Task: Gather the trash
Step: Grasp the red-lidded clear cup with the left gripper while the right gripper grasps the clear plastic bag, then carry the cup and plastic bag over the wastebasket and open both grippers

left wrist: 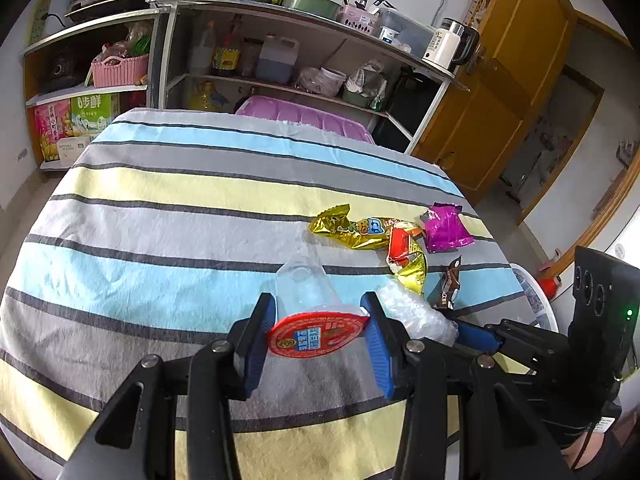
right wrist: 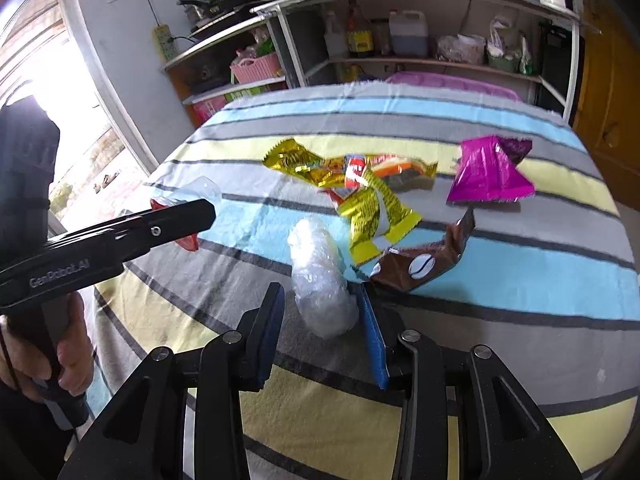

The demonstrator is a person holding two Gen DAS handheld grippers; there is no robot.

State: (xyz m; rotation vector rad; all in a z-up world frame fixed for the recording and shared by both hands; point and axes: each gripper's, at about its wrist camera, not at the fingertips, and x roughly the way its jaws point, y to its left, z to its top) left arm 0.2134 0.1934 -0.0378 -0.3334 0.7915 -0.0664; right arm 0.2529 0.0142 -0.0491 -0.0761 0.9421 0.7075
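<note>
the left tool holds a clear plastic cup with a peeled red foil lid; the blue pads sit against the cup's rim on both sides, at about 6 o'clock in the left wrist view, above the striped cloth covering the surface. the right tool is half open around a crumpled ball of clear plastic wrap, which lies on the cloth between the pads; the right pad seems to touch it, while a gap shows on the left side, so it is not gripped. in the right wrist view the left tool reaches in from 9 o'clock, with a person's hand around its handle at 8 o'clock and the cup's clear body and red lid showing at its tip. the rest of the trash lies on the cloth toward 12 to 2 o'clock of the wrap: a gold wrapper overlapping a red and yellow wrapper, a magenta packet farther right and apart from them, and a brown coffee sachet just beside the right pad, at 3 o'clock of the wrap. beyond the far edge of the surface stand metal shelves crowded with bottles, a pink basket and pots.
</note>
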